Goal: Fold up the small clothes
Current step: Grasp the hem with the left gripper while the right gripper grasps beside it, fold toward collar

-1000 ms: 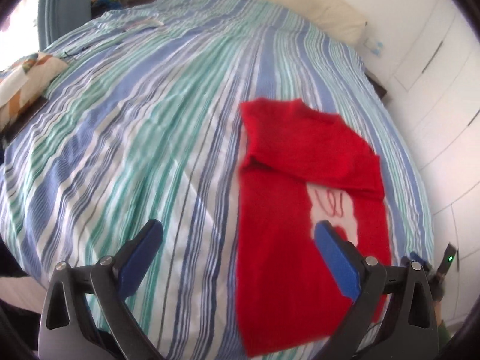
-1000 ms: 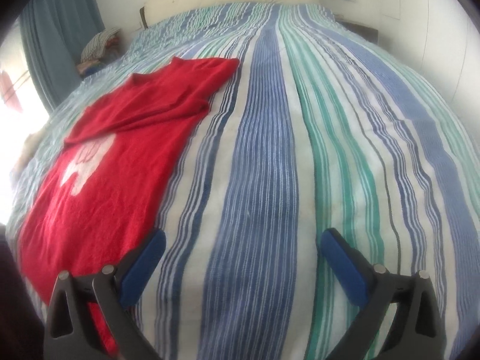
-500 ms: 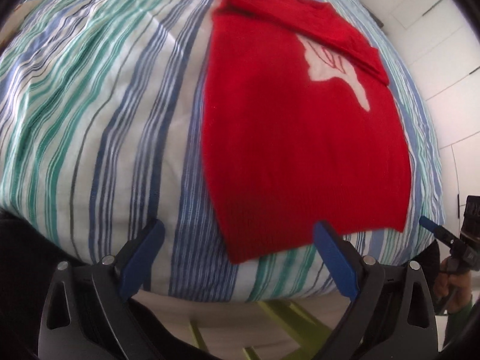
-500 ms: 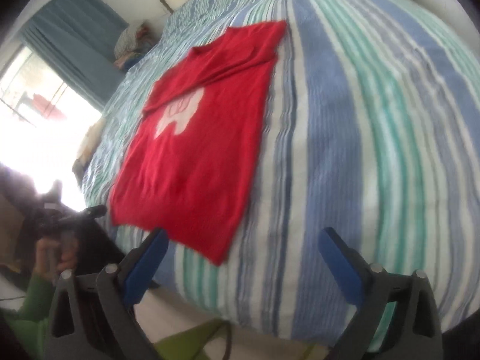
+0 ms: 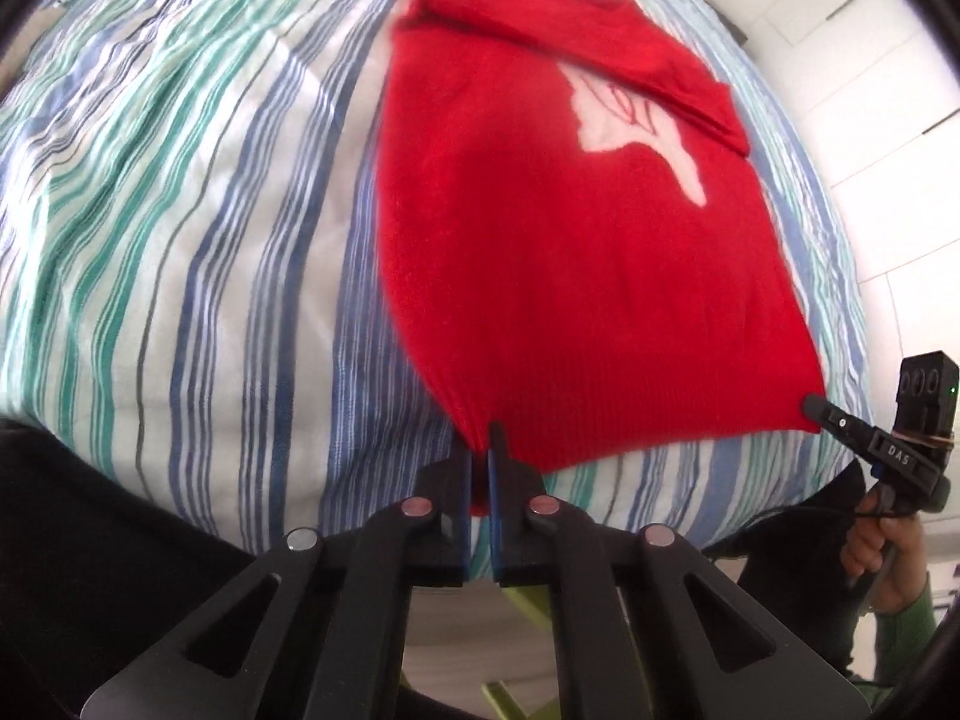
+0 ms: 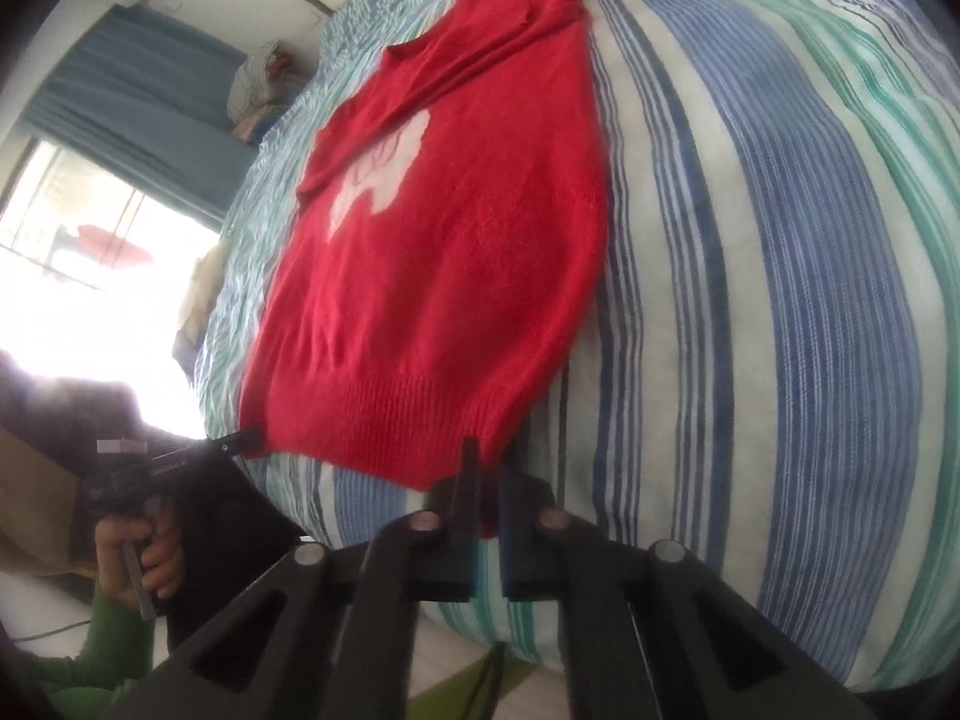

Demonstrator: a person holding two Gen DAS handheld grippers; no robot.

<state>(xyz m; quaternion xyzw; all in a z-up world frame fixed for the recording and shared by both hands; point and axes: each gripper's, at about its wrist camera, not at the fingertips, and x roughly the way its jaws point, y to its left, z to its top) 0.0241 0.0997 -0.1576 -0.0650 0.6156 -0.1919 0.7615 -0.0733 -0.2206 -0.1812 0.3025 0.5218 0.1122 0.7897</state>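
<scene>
Striped bed [image 5: 180, 240] carries your soft, light red sweater [image 5: 570, 270], floppy knit, and your left gripper [image 5: 480, 468] and right gripper [image 6: 486, 468], jaws just closed, each pinch a corner of its ribbed hem, so lift both evenly

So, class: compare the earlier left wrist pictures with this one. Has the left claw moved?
Yes. The left claw has come down to the near edge of the striped bed cover and just closed on the red jumper hem corner.
</scene>
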